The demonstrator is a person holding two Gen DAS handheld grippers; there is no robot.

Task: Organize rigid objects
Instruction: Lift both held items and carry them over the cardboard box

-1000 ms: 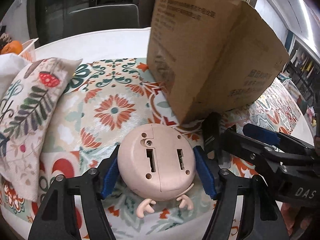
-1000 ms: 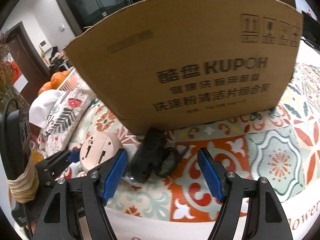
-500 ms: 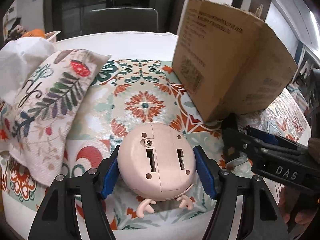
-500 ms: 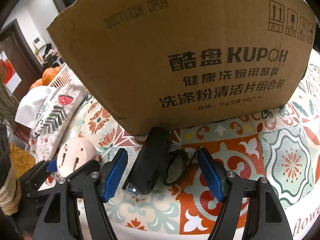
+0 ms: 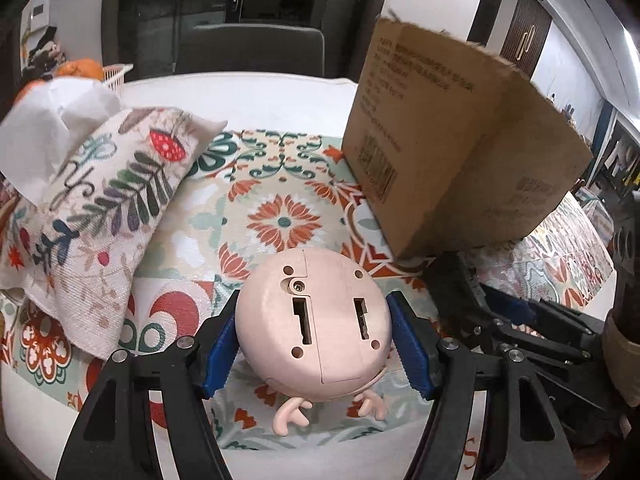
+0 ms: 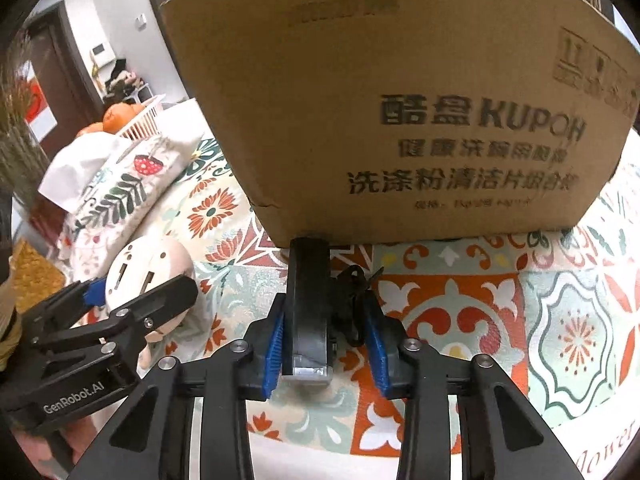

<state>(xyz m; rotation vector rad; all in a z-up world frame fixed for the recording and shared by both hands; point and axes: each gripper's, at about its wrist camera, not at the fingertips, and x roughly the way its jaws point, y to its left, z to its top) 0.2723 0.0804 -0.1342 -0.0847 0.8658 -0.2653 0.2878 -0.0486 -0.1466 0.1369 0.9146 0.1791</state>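
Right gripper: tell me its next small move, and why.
Probably lift straight up. The right gripper has its blue pads shut on the black bike light, which lies on the patterned tablecloth against the foot of the cardboard box, so it likely must rise to clear the wall.

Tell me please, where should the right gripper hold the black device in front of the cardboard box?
On its long flat flanks, coming from the near end. The black device lies lengthwise toward the cardboard box, so the right gripper straddles its narrow body; the strap on its right side looks too loose to hold.
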